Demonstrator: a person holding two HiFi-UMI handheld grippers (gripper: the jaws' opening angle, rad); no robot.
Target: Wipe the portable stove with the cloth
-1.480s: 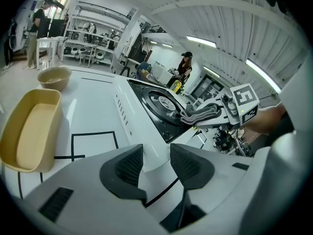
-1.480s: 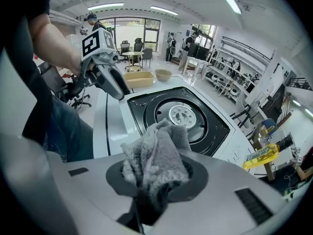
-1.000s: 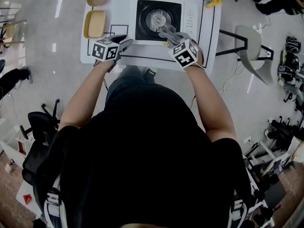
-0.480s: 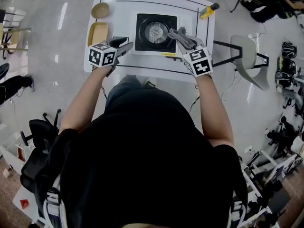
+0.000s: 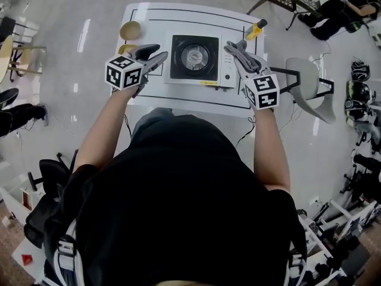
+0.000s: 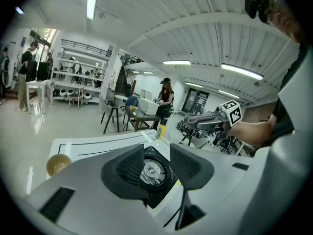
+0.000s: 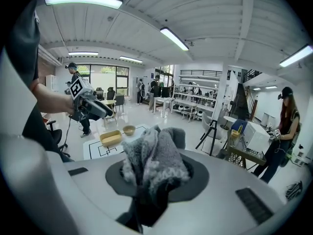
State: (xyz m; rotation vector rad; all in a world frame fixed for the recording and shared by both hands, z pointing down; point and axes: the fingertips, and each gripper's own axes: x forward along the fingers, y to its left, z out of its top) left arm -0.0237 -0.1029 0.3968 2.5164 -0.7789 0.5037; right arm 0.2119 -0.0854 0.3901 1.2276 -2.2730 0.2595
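The stove (image 5: 195, 58) sits mid-table (image 5: 178, 99), with bare tabletop along its near edge. Your right gripper (image 5: 236, 50) is clenched on the gray cloth (image 5: 244, 57), over the stove's right end. Your left gripper (image 5: 156, 53), by the left end, has its jaws spread; they just narrowed slightly, with nothing between them. The bowl (image 5: 130, 30) and tray (image 5: 125, 48) at left are empty. A yellow bottle (image 5: 257, 28) stands at the far right corner, with a chair (image 5: 306, 79) beyond.

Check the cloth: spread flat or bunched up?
Bunched. The cloth is a crumpled wad pinched in the right tongs, not spread out.
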